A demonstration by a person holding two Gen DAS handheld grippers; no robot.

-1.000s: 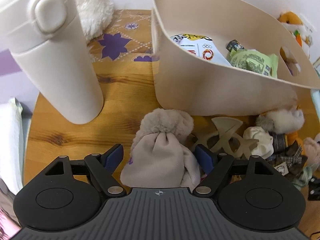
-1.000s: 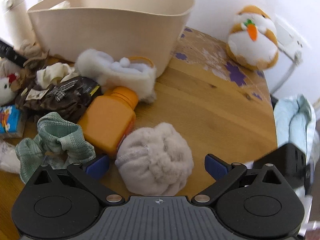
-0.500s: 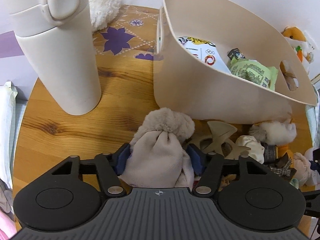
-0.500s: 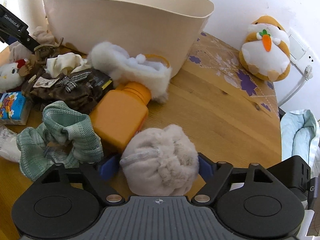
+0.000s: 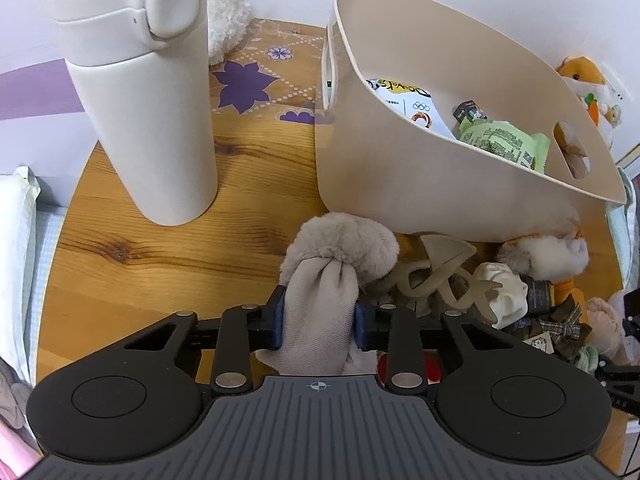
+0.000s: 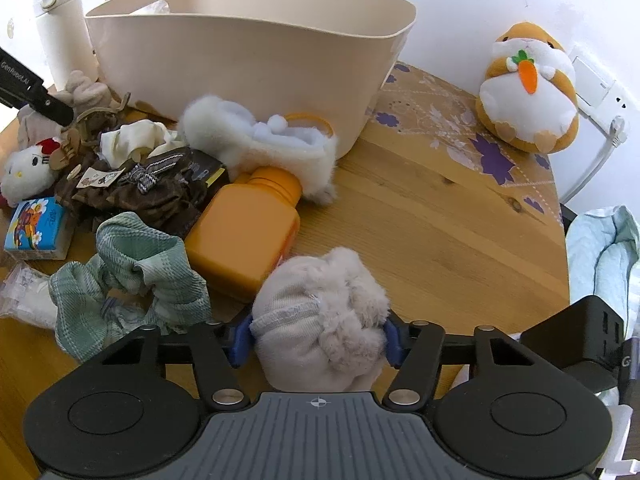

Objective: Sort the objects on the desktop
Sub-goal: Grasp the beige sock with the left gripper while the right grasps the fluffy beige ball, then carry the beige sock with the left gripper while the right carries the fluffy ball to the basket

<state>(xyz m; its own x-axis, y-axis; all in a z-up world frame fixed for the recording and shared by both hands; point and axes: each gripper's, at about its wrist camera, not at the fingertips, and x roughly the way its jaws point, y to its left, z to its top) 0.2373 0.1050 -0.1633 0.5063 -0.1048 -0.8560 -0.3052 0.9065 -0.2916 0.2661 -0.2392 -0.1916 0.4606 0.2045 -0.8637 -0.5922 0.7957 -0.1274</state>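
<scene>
Wooden and round, the table [image 5: 168, 248] carries everything, and at its far left a white flask [image 5: 148, 96] stands upright with a fluffy white plush [image 5: 226, 8] behind it. Near and just right of the flask, the left gripper [image 5: 319, 326] has its blue pads pressed on both sides of a grey fur-topped pouch [image 5: 320, 312]; its jaws are closing and the cloth bunches between them. The pouch lies on the table just in front of the beige basket [image 5: 384, 184], whose inside shows a white printed card [image 5: 404, 100] and a green packet [image 5: 500, 142]. A beige hair claw [image 5: 436, 272] rests just right of the pouch.

From the right wrist view, the far left holds a white cat plush [image 6: 24, 172], a blue carton [image 6: 38, 228] and a green checked cloth [image 6: 132, 280]. An orange bottle [image 6: 244, 240] lies beside the cloth, its neck under a white fleecy piece [image 6: 256, 140]. The right gripper [image 6: 316, 340] is closing its jaws on a grey fluffy ball [image 6: 320, 320], blue pads touching both of its sides, the ball just right of the bottle. A hamster plush [image 6: 528, 88] with a carrot sits at the far right
</scene>
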